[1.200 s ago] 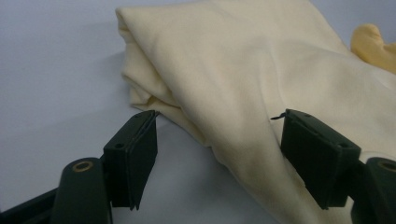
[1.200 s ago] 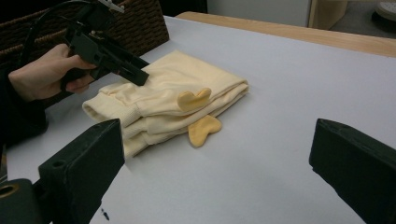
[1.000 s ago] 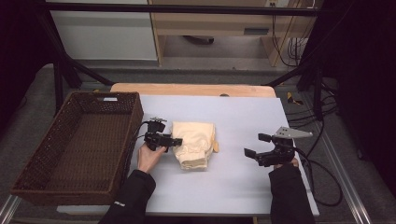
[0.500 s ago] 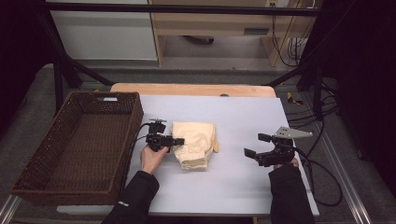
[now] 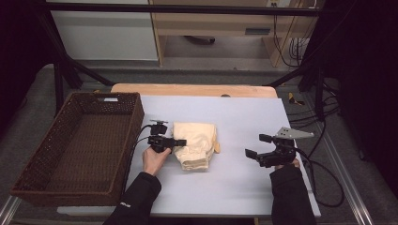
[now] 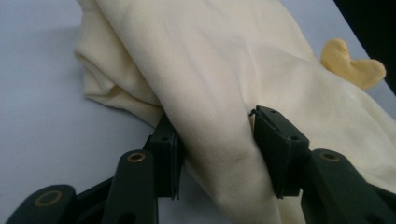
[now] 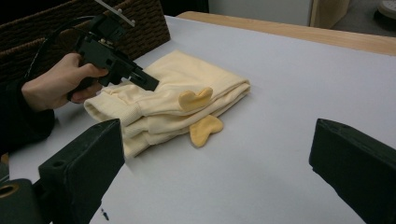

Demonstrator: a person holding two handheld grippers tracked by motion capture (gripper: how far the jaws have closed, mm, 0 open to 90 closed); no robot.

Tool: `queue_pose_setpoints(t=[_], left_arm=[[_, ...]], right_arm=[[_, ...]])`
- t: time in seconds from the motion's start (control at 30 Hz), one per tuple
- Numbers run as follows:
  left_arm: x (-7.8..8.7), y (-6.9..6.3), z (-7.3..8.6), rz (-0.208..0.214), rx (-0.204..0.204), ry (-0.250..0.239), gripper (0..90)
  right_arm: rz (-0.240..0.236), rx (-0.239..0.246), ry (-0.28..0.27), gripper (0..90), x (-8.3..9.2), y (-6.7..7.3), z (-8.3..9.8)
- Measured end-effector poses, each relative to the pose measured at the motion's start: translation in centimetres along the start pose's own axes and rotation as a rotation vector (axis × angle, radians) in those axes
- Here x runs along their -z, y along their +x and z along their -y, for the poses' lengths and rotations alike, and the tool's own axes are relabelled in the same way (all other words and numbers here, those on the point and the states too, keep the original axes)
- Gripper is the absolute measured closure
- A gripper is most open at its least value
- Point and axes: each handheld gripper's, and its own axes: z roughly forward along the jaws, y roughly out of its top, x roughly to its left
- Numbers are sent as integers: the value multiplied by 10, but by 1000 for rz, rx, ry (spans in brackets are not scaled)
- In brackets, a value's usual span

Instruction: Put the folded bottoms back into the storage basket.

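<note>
Two claws: one in each hand, well apart above the pale surface (image 5: 234, 187)
Left claw (image 6: 215, 154): at the left edge of the folded cream garment (image 5: 196, 145); its jaws had just been closing, with a thick fold of the cloth between them and both pads pressed into it
Right claw (image 5: 256, 149): held off to the right of the garment, clear of it; jaws wide apart with nothing between them
Garment: lay folded near the middle of the surface, just right of the wicker basket (image 5: 70, 187); two yellow heart-shaped flaps (image 7: 196, 99) stuck out on the side toward the right claw
Basket: stood at the left edge of the surface, just beside the left hand (image 5: 155, 158)
</note>
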Motion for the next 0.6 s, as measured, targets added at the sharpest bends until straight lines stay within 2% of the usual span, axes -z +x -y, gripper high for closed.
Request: queue_pose_setpoints(t=[0.07, 0.3, 0.4, 0.6], left_arm=[[0, 2, 1, 12, 15, -4, 545], [-1, 1, 1, 14, 15, -3, 583], [-2, 3, 1, 25, 31, -2, 607], [-2, 3, 0, 25, 35, -3, 653]], right_arm=[[-1, 0, -1, 35, 0, 0, 0], [-1, 0, 2, 35, -1, 0, 0], [-2, -1, 2, 35, -1, 0, 0], [-3, 0, 3, 35, -1, 0, 0]])
